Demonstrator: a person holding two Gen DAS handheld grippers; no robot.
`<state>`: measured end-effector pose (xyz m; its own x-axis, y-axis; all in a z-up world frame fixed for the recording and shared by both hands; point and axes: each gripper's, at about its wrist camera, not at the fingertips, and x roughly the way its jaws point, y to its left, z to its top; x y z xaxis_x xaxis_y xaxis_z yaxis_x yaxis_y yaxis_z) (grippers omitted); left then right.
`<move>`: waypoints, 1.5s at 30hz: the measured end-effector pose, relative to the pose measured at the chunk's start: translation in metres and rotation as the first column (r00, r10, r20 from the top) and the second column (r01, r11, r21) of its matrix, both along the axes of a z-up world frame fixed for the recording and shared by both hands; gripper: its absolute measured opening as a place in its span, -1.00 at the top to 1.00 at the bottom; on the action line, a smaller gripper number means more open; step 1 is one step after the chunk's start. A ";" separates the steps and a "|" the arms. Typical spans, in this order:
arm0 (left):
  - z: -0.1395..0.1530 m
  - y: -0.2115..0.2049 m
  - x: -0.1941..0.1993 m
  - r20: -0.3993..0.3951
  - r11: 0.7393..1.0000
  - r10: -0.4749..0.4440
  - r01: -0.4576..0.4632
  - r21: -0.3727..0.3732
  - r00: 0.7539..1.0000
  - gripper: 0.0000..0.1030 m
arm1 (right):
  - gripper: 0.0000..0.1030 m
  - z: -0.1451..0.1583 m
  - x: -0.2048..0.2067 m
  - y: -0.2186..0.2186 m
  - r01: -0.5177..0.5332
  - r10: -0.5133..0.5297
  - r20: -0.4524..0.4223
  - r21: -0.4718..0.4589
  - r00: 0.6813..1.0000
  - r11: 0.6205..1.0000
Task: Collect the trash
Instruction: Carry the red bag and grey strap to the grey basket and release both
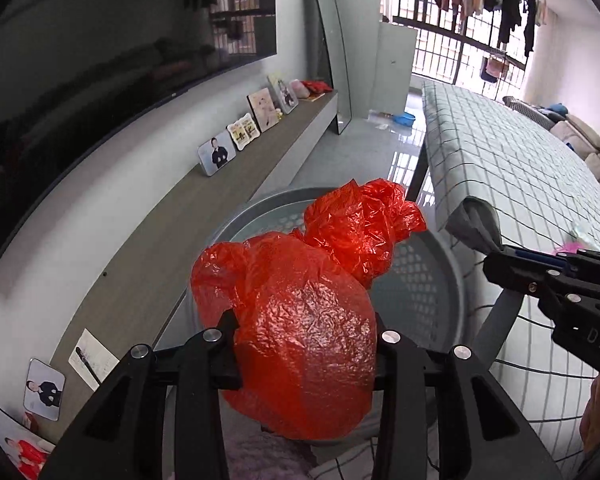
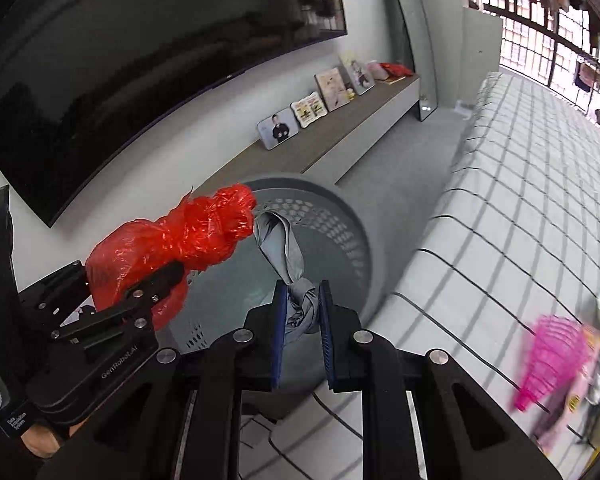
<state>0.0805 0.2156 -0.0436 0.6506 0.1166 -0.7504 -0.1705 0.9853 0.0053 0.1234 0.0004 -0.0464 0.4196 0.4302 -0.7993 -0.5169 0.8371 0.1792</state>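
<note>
L gripper (image 1: 304, 364) jaws pinch a red bag (image 1: 300, 320); R gripper (image 2: 303, 328) jaws press tight on a grey rag (image 2: 284, 248). Both hang just ahead of jaws, over the bin (image 2: 340, 220), prob. for dropping in, beside the bench (image 2: 520, 200).

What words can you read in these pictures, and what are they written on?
"GenRobot.AI": on the left tongs, seen from the right wrist camera.
"Data Annotation System": small label at the back of the same tongs; only just readable.
"DAS": on the right tongs, seen from the left wrist camera; the edge cuts it off.
Framed cards on the shelf: print too small to read.
Red bag, grey cloth, basket: no writing.
</note>
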 end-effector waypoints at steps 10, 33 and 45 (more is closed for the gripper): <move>-0.030 0.024 0.016 -0.048 0.998 0.032 -0.034 -0.048 0.998 -0.16 | 0.40 -0.032 0.025 0.036 -0.023 0.022 -0.041 -0.032 0.999 0.999; -0.033 0.031 0.009 -0.035 0.996 0.090 -0.091 -0.013 0.995 -0.46 | 0.09 -0.046 0.014 0.025 0.032 -0.032 -0.012 -0.040 0.999 0.999; -0.011 0.018 -0.010 0.002 0.996 0.090 -0.090 -0.012 0.996 -0.61 | 0.09 -0.025 -0.013 0.003 0.059 -0.058 0.023 -0.039 0.998 0.997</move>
<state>0.0701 0.2335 -0.0543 0.6398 0.1661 -0.7504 -0.2586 0.9660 -0.0066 0.1101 0.0038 -0.0714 0.4606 0.3723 -0.8057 -0.4704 0.8722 0.1341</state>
